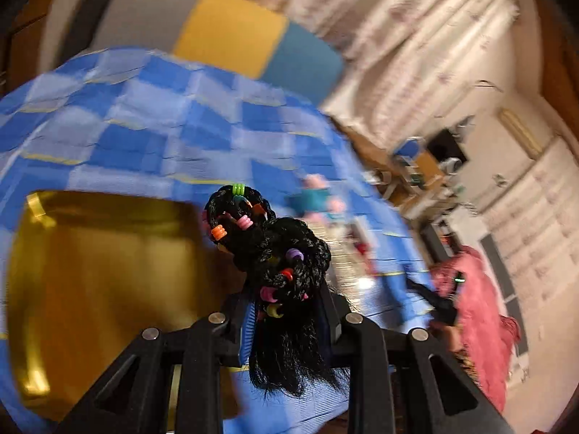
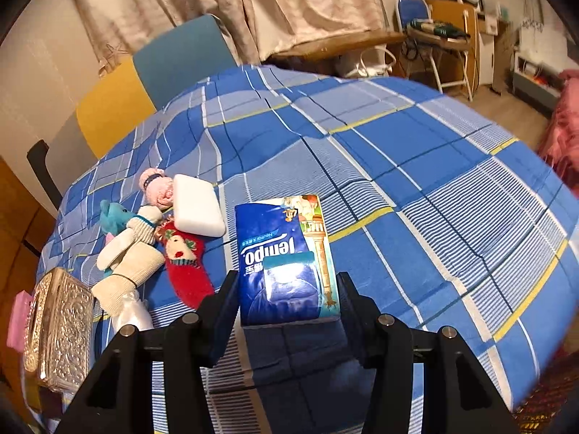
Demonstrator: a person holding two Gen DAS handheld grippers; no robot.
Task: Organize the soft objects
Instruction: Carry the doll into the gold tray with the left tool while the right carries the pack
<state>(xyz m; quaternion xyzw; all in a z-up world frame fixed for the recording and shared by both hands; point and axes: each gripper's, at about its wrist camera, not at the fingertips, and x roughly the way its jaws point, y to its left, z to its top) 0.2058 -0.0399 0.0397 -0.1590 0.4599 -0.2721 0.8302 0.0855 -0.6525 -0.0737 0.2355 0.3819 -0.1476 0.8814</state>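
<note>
The left gripper has its jaws closed narrowly on a black braid strung with coloured beads; the braid stands up out of the jaws, and loose hair hangs below them. The left view is blurred. In it the braid is above a checked blue cloth, with the open gold box at near left; whether the braid is over the box cannot be told. The right gripper has its jaws partly open and pressed against both long sides of a blue tissue pack, which it holds; whether the pack rests on the cloth or is raised above it cannot be told. On the cloth to the left of the pack lies a group of soft items: a white sponge at the far side, a pink knitted piece touching its left edge, a red sock just nearer, a cream sock beside it, and a teal plush toy at the far left of the group. An embossed metal lid lies at the near left edge. Chairs in yellow and teal stand beyond the far edge, in front of a curtain.
</note>
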